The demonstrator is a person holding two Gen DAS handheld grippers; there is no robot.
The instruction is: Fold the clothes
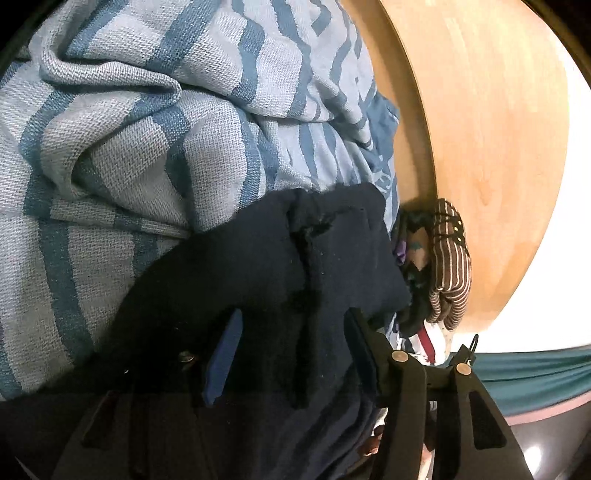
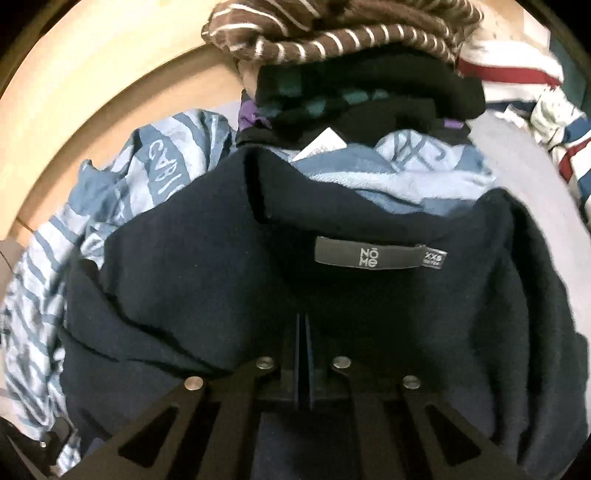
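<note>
1. Navy knit is nearest you – the navy garment (image 2: 221,277) lies bunched under both tools on top of the blue striped cloth (image 1: 129,129), neck opening upward and still a loose heap, not flat.
2. Your right gripper (image 2: 303,321) is clenched, pads pressed together with the tips down against the knit just below the neck. I cannot tell whether a pinch of fabric is caught between them.
3. Your left gripper (image 1: 291,317) stands fairly wide with a ridge of the same knit filling the gap. Whether the pads actually press on it does not show.
4. By my reading you are at the start of this piece – laying it out, with no fold made yet. The next move calls for a sure hold at each shoulder, then drawing the two apart so the body spreads flat before any folding. The cloth beneath may drag along.
5. Inside the neck the grey label (image 2: 367,257) reads "NōMe", and the size tab (image 2: 431,257) touching it reads "XXS"; its smaller line is too fine to read.
6. Further on, the striped cloth carries woven letters that look like "CABI", the rest lost in folds.
7. Farthest, a brown striped garment (image 2: 332,33) tops a pile on the wooden table (image 2: 92,74).
</note>
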